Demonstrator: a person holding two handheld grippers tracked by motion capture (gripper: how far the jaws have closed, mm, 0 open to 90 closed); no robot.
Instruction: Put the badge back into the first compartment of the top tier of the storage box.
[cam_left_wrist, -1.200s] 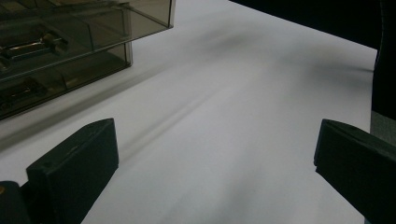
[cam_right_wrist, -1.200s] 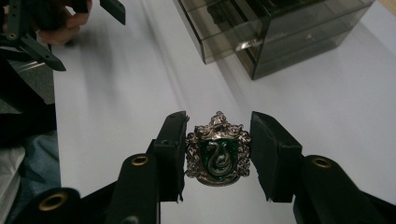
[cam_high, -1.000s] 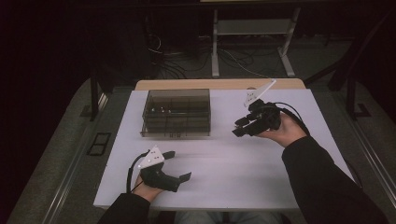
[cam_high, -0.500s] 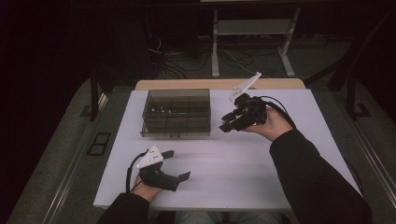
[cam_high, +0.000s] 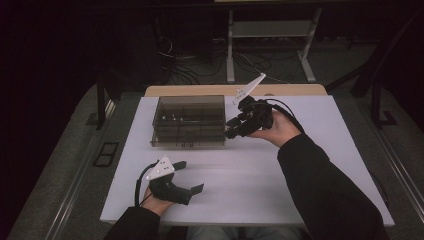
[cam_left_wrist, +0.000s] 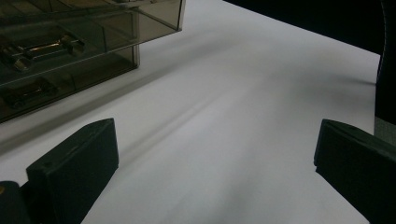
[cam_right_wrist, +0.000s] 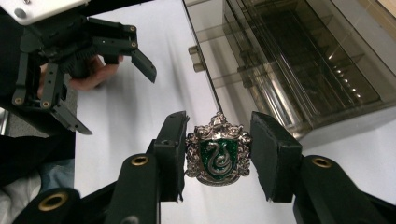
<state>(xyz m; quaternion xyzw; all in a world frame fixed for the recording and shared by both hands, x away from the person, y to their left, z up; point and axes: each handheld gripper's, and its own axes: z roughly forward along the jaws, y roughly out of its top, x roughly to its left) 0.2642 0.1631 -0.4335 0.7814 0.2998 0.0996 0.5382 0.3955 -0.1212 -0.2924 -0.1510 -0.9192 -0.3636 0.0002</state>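
Right hand-held gripper (cam_high: 231, 133) shifted toward smoky box (cam_high: 189, 121); its own view reveals green crest badge (cam_right_wrist: 217, 156) pinched; left hand-held gripper (cam_high: 192, 177) spread.

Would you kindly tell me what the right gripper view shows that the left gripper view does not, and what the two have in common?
Right gripper view: a silver crest badge with a green enamel snake clamped between the right gripper's fingers, plus the left gripper farther off, open on the table.

Left gripper view: the left gripper's own two black fingers standing wide apart over bare table, nothing between them.

Both: the smoky transparent plastic compartment box and the white tabletop.
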